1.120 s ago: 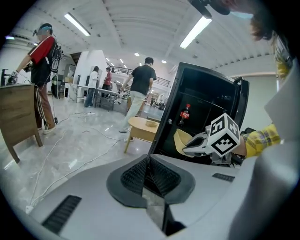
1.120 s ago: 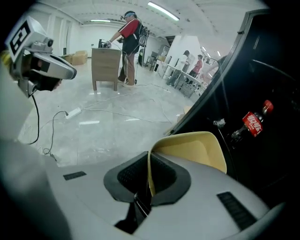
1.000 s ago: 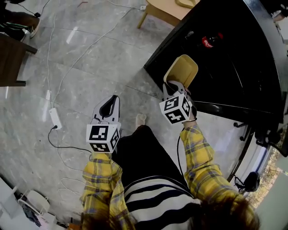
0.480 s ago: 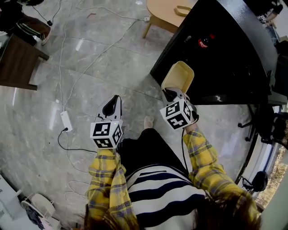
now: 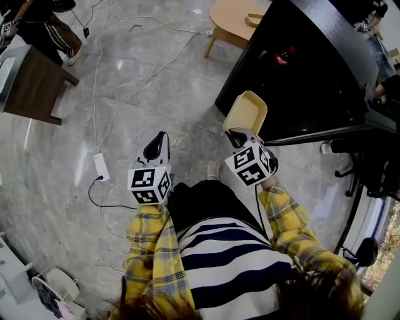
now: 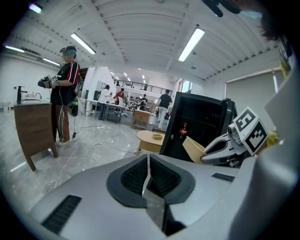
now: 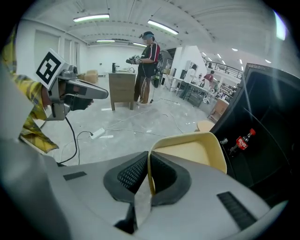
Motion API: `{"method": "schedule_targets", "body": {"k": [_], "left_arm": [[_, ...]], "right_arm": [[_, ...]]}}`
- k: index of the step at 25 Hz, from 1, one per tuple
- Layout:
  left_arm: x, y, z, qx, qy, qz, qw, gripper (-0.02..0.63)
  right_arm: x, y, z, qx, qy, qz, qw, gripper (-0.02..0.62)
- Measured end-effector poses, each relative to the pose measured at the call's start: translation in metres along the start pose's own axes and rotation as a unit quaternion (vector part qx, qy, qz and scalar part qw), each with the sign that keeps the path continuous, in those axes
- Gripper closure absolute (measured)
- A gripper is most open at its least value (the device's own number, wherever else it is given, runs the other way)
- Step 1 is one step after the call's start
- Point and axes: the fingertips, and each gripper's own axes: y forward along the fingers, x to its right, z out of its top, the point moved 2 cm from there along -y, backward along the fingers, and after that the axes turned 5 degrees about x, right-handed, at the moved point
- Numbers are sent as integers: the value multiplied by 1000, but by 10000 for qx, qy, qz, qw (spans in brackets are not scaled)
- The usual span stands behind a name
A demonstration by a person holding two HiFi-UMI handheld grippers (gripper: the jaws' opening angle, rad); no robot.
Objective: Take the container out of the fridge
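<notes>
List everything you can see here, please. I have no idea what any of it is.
container: one, pale yellow, held in front of the open fridge
fridge: one, black, right of the person
bottle: one, red label, inside the fridge
round table: one, light wood, beyond the fridge
cabinet: one, dark brown, far left
power strip: one, white, on the grey floor
bystander: one, dark clothes, by the cabinet
left tool: one, grey, shut, empty
right tool: one, grey, shut on the container's rim

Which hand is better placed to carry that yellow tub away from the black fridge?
Right. The right gripper is clamped on the yellow container by its rim, beside the fridge; the left gripper is shut on nothing, off to the side.
</notes>
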Motion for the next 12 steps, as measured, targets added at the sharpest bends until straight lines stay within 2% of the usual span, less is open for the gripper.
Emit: {"method": "schedule_targets", "body": {"k": [12], "left_arm": [[-5,-35,5,133,115,139,9997,577]], "right_arm": [[-46,-22,12,187,-14,460,9988,560]]}}
